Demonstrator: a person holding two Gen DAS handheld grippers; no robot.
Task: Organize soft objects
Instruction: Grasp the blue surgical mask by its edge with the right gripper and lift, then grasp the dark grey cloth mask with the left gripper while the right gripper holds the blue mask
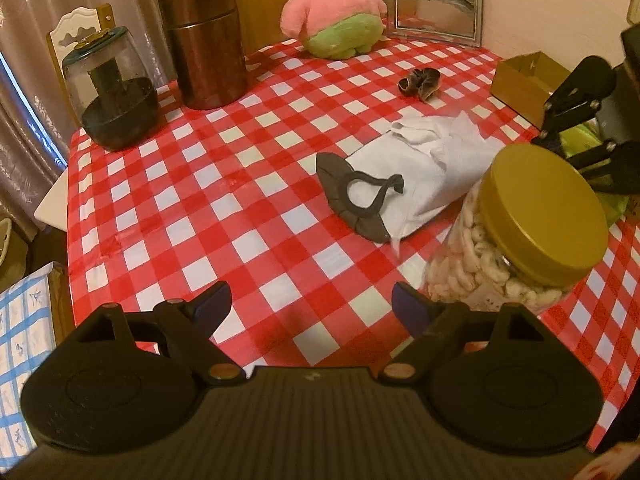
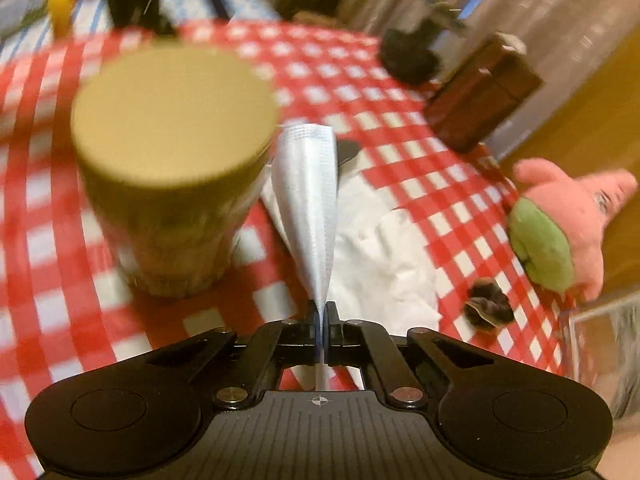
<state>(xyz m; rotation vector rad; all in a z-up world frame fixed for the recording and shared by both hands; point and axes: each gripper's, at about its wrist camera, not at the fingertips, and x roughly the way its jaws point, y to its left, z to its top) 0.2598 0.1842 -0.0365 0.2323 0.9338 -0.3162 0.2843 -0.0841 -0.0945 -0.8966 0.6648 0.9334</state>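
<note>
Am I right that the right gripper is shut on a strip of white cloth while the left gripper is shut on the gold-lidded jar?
Not quite. The left gripper is open and holds nothing; in the left wrist view the gold-lidded jar stands apart, just beyond its right finger. The rest holds: the right wrist view shows the right gripper shut on the white cloth strip.

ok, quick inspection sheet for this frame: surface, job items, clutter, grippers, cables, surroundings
Surface: red-white checked tablecloth.
Job's things: white cloth with a dark pouch on it; pink plush; dark scrunchie.
Clutter: gold-lidded jar, brown canister, glass dome, cardboard box, picture frame.
Grippers: left gripper open, empty; right gripper shut on a pale strip.
Cables: nothing seen.
Surroundings: curtain, chair back.
</note>
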